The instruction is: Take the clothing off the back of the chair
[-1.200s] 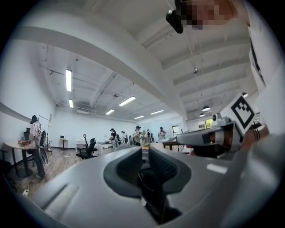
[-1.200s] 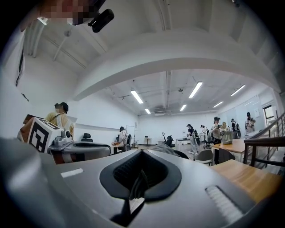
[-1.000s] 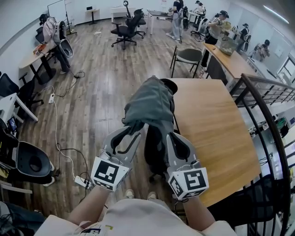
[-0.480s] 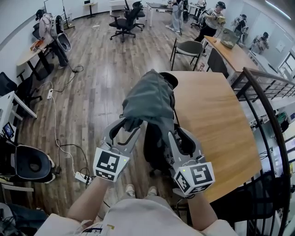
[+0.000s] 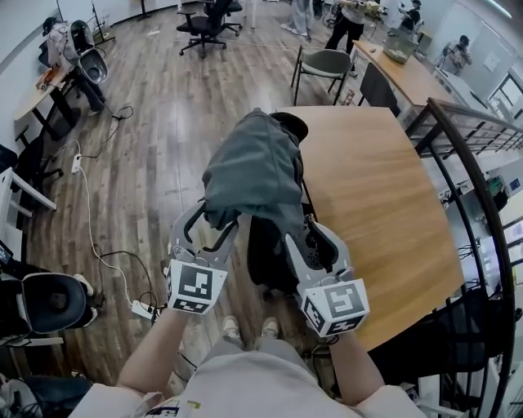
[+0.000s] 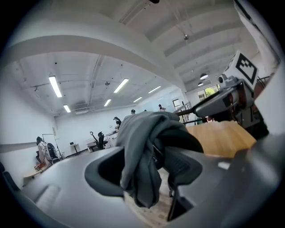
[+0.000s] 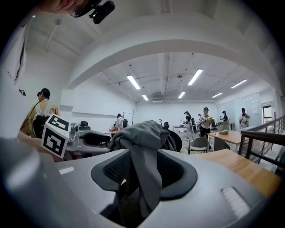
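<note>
Here we are at the round wooden table (image 5: 372, 204), and the grey garment (image 5: 255, 167) is bunched over the top of the black chair's (image 5: 265, 257) back, right at the table's near-left edge. It covers the upper back and spills down the side facing us, with the chair's dark headrest (image 5: 292, 126) peeking out just behind it.

The left gripper (image 5: 214, 222) is up at the garment's lower left corner. Its jaws are opening and stand wide. From the left gripper view, a fold of the grey cloth dangles loose between them and nothing pinches it.

The right gripper (image 5: 309, 237) sits at the garment's lower right edge, close against the chair back. Its jaws are opening too, though less wide than the left pair. A strip of cloth hangs down the middle of the gap, with dark pad showing on either side of it, so there is no clamp there either.

Both grippers point nearly level toward the chair, marker cubes toward the person. Beyond lie wood floor (image 5: 163, 139), a white cable (image 5: 90, 216) trailing across it, a dark railing (image 5: 470, 175) at the right, and people (image 5: 347, 20) at far desks.
</note>
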Tool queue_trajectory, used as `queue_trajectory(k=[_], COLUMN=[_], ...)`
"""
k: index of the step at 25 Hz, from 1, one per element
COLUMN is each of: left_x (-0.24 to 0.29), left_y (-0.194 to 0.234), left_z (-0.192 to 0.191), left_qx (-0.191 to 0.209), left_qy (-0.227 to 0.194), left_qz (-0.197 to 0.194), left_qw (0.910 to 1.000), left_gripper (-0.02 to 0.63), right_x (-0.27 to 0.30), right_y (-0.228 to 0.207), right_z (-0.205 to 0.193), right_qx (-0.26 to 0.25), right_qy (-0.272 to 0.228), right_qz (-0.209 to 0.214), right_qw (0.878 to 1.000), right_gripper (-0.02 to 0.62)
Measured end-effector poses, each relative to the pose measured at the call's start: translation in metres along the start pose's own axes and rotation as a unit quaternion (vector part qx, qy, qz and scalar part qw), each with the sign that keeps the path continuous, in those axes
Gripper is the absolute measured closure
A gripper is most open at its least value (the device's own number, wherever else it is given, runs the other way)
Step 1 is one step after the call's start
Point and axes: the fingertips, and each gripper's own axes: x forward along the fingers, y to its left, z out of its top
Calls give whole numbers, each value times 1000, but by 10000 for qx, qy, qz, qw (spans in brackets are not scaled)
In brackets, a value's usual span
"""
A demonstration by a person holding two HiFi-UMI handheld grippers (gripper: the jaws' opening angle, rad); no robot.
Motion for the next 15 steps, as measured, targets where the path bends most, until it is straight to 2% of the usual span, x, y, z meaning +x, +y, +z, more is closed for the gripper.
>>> queue_trajectory(k=[9, 15], left_x=[38, 61], left_y=[-2, 2], left_z=[-32, -45], left_qx=[-25, 38], left_qy=[102, 229], left_qz=[-77, 31], left_qw=[9999, 9997], left_gripper=[313, 305], right_x=[33, 55], right_y=[-28, -32], right_z=[-58, -85], right_qx=[324, 87], right_qy=[488, 638], right_qz=[-149, 76], right_qw=[9982, 9979], right_gripper=[378, 353])
